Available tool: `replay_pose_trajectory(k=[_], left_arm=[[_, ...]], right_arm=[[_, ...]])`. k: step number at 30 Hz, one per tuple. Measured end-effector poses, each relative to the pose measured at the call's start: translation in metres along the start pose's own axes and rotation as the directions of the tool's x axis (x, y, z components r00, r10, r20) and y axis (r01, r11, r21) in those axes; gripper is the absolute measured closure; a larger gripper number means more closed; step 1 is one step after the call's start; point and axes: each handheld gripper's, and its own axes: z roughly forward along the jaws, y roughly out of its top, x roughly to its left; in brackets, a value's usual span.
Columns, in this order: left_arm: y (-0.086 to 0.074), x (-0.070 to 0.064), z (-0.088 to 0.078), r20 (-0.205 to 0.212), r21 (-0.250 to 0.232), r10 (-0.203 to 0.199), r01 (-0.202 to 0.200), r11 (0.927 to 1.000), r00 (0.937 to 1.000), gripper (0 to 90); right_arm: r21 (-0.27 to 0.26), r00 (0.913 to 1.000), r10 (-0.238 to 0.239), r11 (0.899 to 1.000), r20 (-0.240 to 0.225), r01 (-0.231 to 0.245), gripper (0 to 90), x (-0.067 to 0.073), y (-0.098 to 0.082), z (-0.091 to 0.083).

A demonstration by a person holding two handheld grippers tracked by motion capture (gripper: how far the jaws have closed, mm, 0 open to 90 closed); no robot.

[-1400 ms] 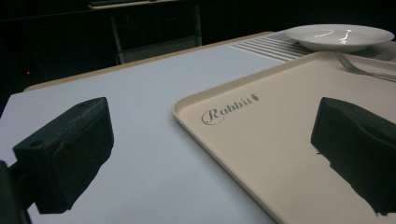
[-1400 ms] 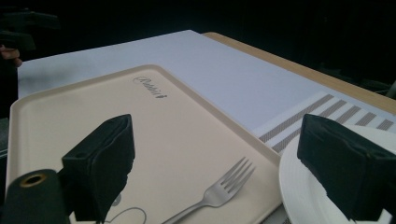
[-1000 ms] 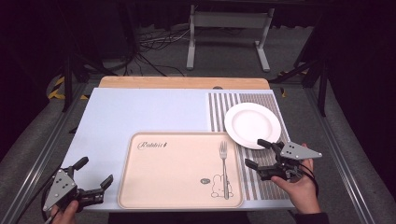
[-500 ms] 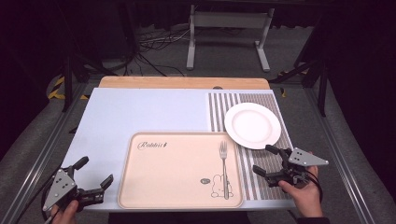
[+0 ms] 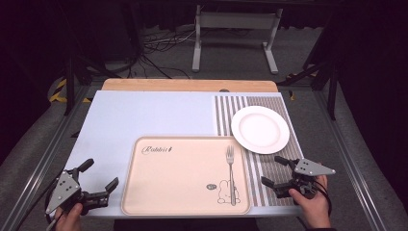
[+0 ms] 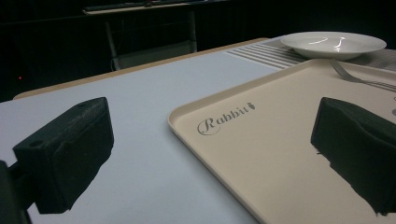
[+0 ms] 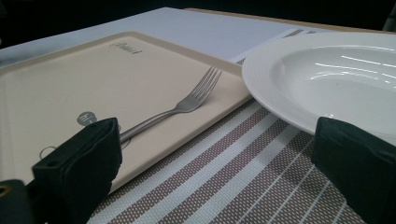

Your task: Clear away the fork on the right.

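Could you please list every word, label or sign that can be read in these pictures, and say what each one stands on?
"Rabbit", in cursive script with a small dark mark after it, on the beige tray, near its far left corner in the high view.
A small round dark badge on the tray beside the fork: lettering too small to read.
A line drawing of a rabbit on the tray: no text.

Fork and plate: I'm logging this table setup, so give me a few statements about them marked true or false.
1. The fork lies on the beige tray. True.
2. The white plate sits on the tray. False: it rests on the striped mat, beside the tray.
3. The right gripper is open with nothing between its jaws. True.
4. The plate holds food. False: it is empty.
5. The left gripper grips the tray. False: it is open, beside the tray's left edge.
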Motion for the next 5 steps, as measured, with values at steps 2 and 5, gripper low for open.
replay_pose_trajectory(k=[2, 5], left_arm=[[-0.0001, 0.0000, -0.0001, -0.001, 0.000, 0.000, 0.000, 1.0000, 1.0000, 0.1], [-0.0001, 0.0000, -0.0006, -0.006, -0.005, -0.002, 0.002, 1.0000, 1.0000, 0.1]], right_arm=[[-0.015, 0.9999, 0.012, 1.000, -0.004, -0.012, 2.1, 0.0000, -0.0003, -0.0005], [-0.031, 0.9999, 0.016, 0.999, -0.002, -0.016, 2.1, -0.0003, -0.0001, -0.0016]])
